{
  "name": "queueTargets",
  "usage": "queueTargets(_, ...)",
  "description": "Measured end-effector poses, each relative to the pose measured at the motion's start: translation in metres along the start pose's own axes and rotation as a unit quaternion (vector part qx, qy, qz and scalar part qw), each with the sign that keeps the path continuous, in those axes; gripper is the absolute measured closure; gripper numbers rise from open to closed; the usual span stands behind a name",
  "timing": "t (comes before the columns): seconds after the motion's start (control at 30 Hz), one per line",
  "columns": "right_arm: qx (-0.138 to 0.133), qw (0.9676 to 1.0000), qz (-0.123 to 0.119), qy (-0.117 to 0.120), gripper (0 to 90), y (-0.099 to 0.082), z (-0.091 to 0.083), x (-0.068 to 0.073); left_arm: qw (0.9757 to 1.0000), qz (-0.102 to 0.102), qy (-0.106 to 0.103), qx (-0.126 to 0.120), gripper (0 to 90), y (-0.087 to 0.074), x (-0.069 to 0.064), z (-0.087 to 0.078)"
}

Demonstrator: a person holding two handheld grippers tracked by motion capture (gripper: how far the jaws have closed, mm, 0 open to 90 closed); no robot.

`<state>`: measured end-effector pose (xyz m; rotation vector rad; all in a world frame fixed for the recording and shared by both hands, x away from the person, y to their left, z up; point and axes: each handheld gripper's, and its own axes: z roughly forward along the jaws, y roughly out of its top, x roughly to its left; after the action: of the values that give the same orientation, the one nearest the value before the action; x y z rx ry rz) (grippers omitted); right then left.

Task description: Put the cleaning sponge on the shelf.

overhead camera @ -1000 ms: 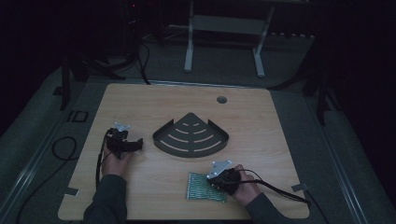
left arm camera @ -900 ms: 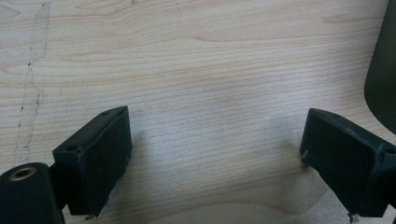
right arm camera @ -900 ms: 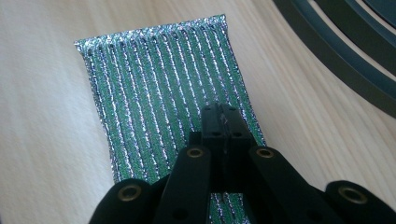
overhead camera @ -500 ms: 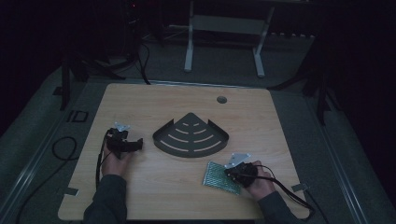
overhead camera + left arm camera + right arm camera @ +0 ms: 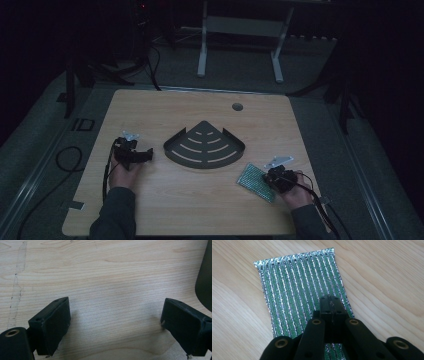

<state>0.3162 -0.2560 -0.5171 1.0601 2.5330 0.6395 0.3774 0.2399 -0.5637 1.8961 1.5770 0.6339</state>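
A green scouring pad [image 5: 252, 180] with silver stripes lies flat on the wooden table [image 5: 200, 205] near the front right. My right gripper [image 5: 269, 180] is shut on the pad [image 5: 294, 282], its jaws pinched together at the pad's near end [image 5: 331, 302]. A dark fan-shaped slotted tray [image 5: 205, 147] sits in the middle of the table. My left gripper [image 5: 145, 156] rests at the left, pointing toward the tray, open with only bare wood between its fingers [image 5: 115, 322]. The tray's dark edge [image 5: 206, 277] shows at the right of the left gripper view.
A round cable hole [image 5: 237, 106] sits near the table's far edge. Beyond the table stands a metal frame [image 5: 240, 30] on grey carpet. A cable loop [image 5: 67, 160] lies on the floor at the left. Bare wood stretches between the two hands.
My right gripper has slid to the right along the table's front, taking the green pad with it. The left gripper has stayed in place.
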Motion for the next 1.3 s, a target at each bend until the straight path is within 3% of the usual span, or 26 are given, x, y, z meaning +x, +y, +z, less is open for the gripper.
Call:
queueTargets(0.2, 0.004, 0.9999, 0.009, 0.011, 88.0, -0.006, -0.007, -0.005, 1.0, 0.0, 0.0, 0.0, 9.5, 0.0, 0.0, 0.0)
queueTargets(0.47, 0.004, 0.9995, 0.021, 0.025, 84.3, 0.0, -0.014, -0.016, 1.0, -0.001, 0.0, 0.0, 9.5, 0.0, 0.0, 0.0)
queueTargets(0.73, 0.033, 0.9973, 0.038, 0.054, 81.1, 0.011, -0.011, -0.037, 1.0, -0.001, 0.0, 0.0, 9.5, 0.0, 0.0, 0.0)
queueTargets(0.97, 0.062, 0.9926, 0.051, 0.091, 80.2, 0.018, -0.004, -0.054, 1.0, -0.001, 0.0, 0.0, 9.5, 0.0, 0.0, 0.0)
queueTargets(1.13, 0.085, 0.9893, 0.05, 0.108, 79.6, 0.021, 0.001, -0.057, 1.0, -0.001, 0.001, 0.0, 9.5, 0.0, 0.0, 0.0)
queueTargets(1.3, 0.089, 0.9878, 0.05, 0.118, 78.7, 0.023, 0.004, -0.059, 1.0, -0.001, 0.001, 0.0, 9.5, 0.0, 0.0, 0.0)
